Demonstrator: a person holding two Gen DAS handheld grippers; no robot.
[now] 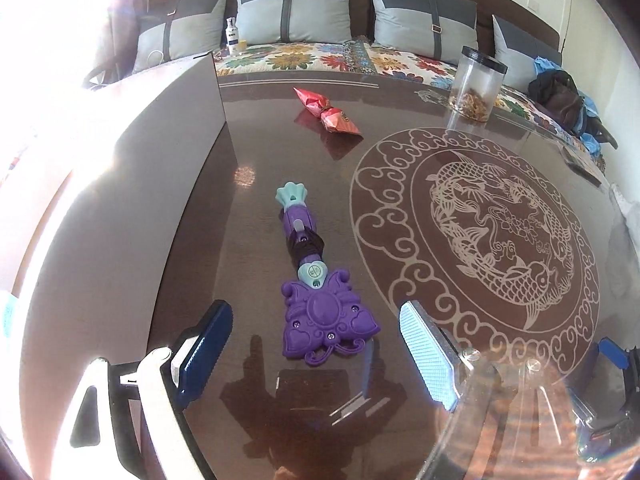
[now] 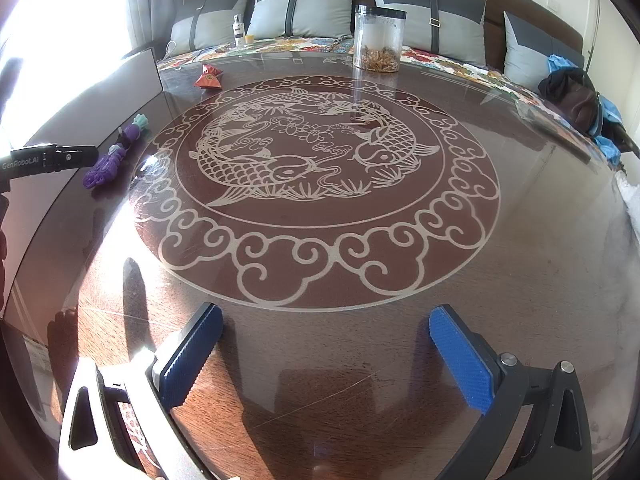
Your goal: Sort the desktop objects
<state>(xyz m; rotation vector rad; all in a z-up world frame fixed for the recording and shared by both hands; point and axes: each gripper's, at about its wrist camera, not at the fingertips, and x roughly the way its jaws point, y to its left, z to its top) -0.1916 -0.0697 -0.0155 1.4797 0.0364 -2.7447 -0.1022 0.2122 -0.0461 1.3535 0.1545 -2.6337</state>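
A purple toy wand point(image 1: 316, 284) with a teal shell tip lies flat on the glass-topped wooden table point(image 1: 280, 152). My left gripper point(image 1: 316, 344) stands open just above its butterfly-shaped head, one finger on each side, not touching it. Farther back lies a red foil-wrapped packet point(image 1: 328, 110). In the right wrist view the wand point(image 2: 116, 152) sits at the far left under the left gripper's black body point(image 2: 48, 160), and the red packet point(image 2: 208, 78) lies near the back. My right gripper point(image 2: 324, 356) is open over bare tabletop with nothing between its fingers.
A clear jar point(image 2: 378, 38) with a black lid and brown bits inside stands at the table's back edge. A grey upright panel point(image 1: 192, 120) borders the left side. Behind is a sofa with grey cushions point(image 1: 294, 10), a small bottle point(image 1: 232, 36) and a heap of dark and blue clothes point(image 2: 580, 96).
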